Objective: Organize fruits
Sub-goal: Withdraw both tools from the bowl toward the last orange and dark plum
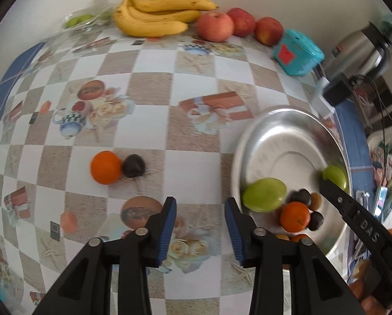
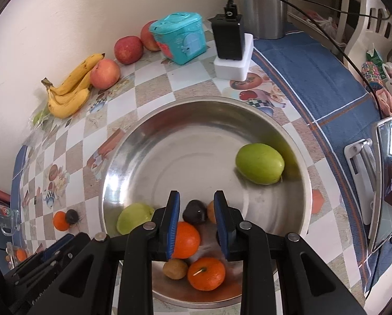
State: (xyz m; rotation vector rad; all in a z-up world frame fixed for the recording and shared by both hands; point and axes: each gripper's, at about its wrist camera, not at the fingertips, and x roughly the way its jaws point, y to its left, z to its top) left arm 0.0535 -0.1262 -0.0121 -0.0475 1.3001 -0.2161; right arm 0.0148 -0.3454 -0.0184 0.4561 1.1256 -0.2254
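A steel bowl (image 2: 169, 141) holds two green fruits (image 2: 259, 163), two oranges (image 2: 186, 239), a dark plum (image 2: 194, 211) and small brown fruits (image 2: 175, 269). My right gripper (image 2: 196, 225) is open and empty, hovering over the bowl's near side above the plum and orange. My left gripper (image 1: 200, 228) is open and empty above the tablecloth, left of the bowl (image 1: 282, 141). An orange (image 1: 105, 167) and a dark plum (image 1: 133, 165) touch each other on the table, ahead-left of the left gripper. The right gripper's finger (image 1: 353, 210) reaches into the bowl in the left wrist view.
Bananas (image 1: 154, 13) and three apples (image 1: 215, 26) lie along the back wall, with green fruits in a clear bag (image 1: 83, 21). A teal box (image 1: 297, 52), a black charger on a white block (image 2: 228, 36), a steel kettle (image 1: 361, 44) and a phone stand (image 2: 379, 183) stand to the right.
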